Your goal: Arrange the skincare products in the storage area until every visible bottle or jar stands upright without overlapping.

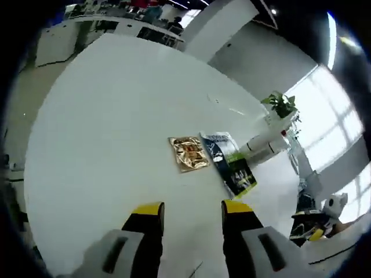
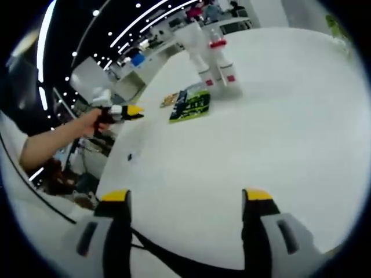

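Across the broad white round table (image 1: 104,133) I see nothing else as large; its glossy top carries everything. Next in size are the tall white plastic bottles with red bands (image 2: 217,61), standing upright in a tight cluster at the far side in the right gripper view, seemingly touching one another. I judge them light, stiff and slick-walled, top-heavy enough to tip if nudged high, so I would take each around its lower body, jaws square to the wall. Just beside them lies a flat dark packet with green and white print (image 1: 231,163), and next to that a smaller crinkled gold foil sachet (image 1: 188,153); both look thin, limp and slippery, hard to lift off the table except by an edge.

My left gripper (image 1: 191,209) hangs above the table short of the sachets, jaws parted, holding nothing; it also shows held in a hand. My right gripper (image 2: 185,197) is spread wide and empty, well apart from the bottles.
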A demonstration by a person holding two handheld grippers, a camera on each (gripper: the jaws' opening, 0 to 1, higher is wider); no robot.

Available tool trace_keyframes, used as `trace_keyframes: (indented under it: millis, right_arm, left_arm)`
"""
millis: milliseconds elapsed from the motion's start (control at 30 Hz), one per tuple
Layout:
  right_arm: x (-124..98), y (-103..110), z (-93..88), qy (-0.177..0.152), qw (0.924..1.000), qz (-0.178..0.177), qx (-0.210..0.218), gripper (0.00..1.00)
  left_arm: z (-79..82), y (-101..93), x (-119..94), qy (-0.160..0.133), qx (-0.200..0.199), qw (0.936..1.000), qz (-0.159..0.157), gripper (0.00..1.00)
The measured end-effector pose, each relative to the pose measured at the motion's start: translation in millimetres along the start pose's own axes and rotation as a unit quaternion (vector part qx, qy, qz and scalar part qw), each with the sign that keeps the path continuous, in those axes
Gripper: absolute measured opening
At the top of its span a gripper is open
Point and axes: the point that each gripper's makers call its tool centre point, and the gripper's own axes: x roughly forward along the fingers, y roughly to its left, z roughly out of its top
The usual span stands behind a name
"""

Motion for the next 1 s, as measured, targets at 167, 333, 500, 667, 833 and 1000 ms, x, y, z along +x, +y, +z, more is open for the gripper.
trace_keyframes:
  millis: [167,333,500,667,833,1000]
  right_arm:
    - [-1.4,1.0,-5.9,-0.001,1.0,0.008,-0.001,0.76]
    - [-0.8,4.9,-5.0,-0.007,0.9999,0.015,-0.004,0.76]
    - [-0.7,10.6,-0.9,-0.017,0.9995,0.022,-0.015,0.76]
    - [-2.5,12.5,-0.5,-0.022,0.9993,0.025,-0.019,0.76]
    - [-3.0,11.5,-1.7,-0.023,0.9993,0.025,-0.017,0.75]
    - [-1.3,13.3,1.1,-0.029,0.9991,0.028,-0.014,0.75]
  left_arm:
    - [-50.5,-0.7,-6.4,0.057,0.124,0.9903,0.026,0.56]
    - [-80.3,-6.5,-10.5,0.1,0.215,0.97,0.056,0.61]
    - [-107.3,-19.6,-8.5,0.15,0.353,0.9219,0.055,0.59]
    - [-109.6,-13.1,-6.3,0.163,0.383,0.9071,0.06,0.56]
    - [-111.9,-15.7,-4.6,0.166,0.39,0.9042,0.05,0.48]
    - [-115.0,-16.3,-4.3,0.169,0.398,0.9005,0.04,0.41]
